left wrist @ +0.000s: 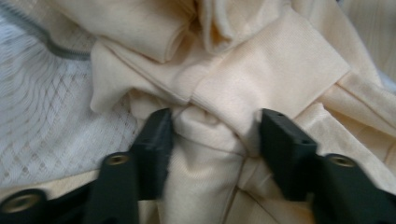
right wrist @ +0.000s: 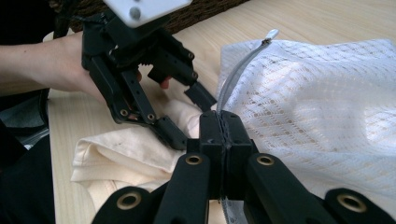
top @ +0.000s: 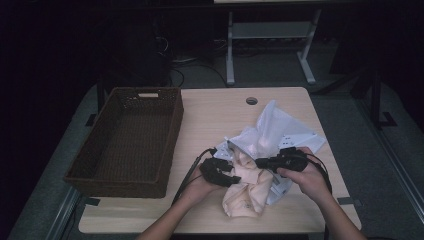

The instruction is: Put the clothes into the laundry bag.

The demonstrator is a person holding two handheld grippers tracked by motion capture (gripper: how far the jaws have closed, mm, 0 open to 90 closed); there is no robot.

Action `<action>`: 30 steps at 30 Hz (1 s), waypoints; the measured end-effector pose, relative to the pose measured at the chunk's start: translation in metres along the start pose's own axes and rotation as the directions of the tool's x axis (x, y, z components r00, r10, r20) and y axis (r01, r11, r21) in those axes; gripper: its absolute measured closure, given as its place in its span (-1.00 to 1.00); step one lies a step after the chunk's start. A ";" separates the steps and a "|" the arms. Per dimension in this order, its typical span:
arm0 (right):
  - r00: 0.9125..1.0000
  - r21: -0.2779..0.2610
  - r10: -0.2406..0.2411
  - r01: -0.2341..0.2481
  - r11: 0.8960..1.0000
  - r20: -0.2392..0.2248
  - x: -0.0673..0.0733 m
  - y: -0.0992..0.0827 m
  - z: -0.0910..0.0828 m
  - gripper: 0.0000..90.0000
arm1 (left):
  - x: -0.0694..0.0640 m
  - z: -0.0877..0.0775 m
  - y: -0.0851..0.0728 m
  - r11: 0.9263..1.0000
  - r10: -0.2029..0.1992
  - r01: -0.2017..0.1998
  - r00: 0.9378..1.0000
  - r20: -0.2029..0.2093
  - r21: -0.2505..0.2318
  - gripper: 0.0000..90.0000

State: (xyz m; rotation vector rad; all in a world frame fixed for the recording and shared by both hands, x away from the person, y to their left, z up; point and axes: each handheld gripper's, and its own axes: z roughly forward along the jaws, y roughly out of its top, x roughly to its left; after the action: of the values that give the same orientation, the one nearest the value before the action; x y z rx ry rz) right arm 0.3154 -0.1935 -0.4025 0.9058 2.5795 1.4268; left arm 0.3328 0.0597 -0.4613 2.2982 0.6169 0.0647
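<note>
Pinching the zippered edge of the white mesh laundry bag (right wrist: 322, 102), the right gripper (right wrist: 225, 126) has its jaws fully together on the grey zipper tape (right wrist: 236, 77), holding the bag's mouth up off the table (top: 220, 107). The left gripper (left wrist: 212, 135) stands part open, jaws either side of a bunched fold of the cream garment (left wrist: 261, 70); the left pad seems to brush the cloth, but the fold is not squeezed, so no firm grip yet. The garment lies half out of the bag's mouth at the near middle of the table, crumpled, its lower part trailing toward the person's edge (top: 245, 192). Judgement: cloth is light, soft and limp, will sag and slide rather than lift as one piece; best taken at a thick gathered fold, as now lined up, not at a single layer. Mesh is thin, easily snagged; the zipper hem is its stiffest hold. A dark wicker basket (top: 127, 137) sits well apart at the left. Small dark marks show on the bag's white tag area in the high view, too small to read; no brand legible.
</note>
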 end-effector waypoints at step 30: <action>0.995 -0.067 -0.017 0.011 0.998 -0.094 0.013 0.019 0.002 0.98 | -0.012 -0.046 0.042 0.974 -0.005 0.005 1.000 0.000 -0.227 0.73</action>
State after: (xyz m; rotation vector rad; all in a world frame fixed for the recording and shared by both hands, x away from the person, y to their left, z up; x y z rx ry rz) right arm 0.3144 -0.1772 -0.3858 0.8294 2.5818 1.5782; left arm 0.3290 0.0589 -0.3976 2.0751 0.5843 0.1276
